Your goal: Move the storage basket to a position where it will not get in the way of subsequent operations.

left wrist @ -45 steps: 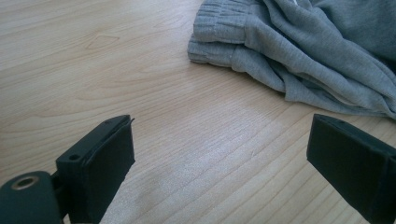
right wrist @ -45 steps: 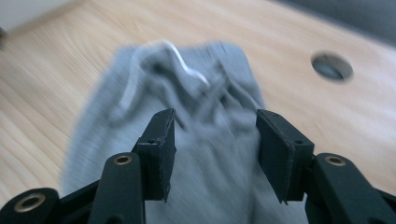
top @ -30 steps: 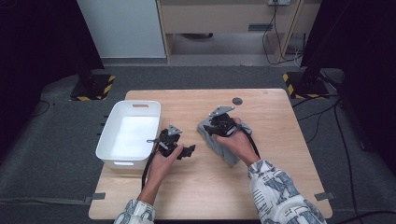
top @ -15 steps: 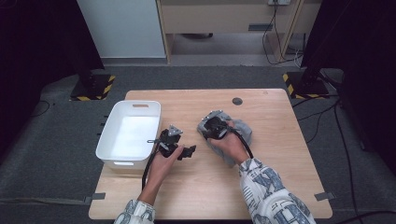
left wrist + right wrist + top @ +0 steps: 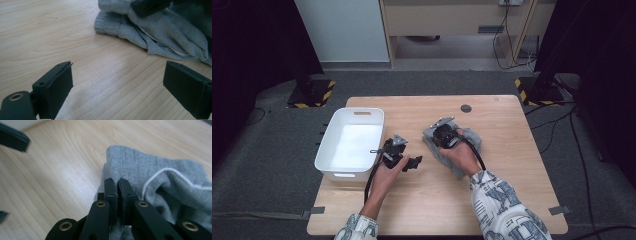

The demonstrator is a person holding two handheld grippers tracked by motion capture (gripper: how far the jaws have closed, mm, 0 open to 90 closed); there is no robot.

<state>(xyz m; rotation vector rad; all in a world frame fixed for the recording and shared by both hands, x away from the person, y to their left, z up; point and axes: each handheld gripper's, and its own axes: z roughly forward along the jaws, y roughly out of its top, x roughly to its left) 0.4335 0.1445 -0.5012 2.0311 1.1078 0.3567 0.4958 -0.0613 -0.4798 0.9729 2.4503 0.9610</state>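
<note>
On the wooden bench, right of a white bin, the right tool has just been closing and now pinches a fold of the crumpled grey garment, seemingly to lift it, while the left tool waits nearby, jaws apart and empty.

bare table right of cloth

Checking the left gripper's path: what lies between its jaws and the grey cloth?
Bare wooden table. In the left gripper view, the left gripper stands open, with nothing between it and the cloth.
</note>
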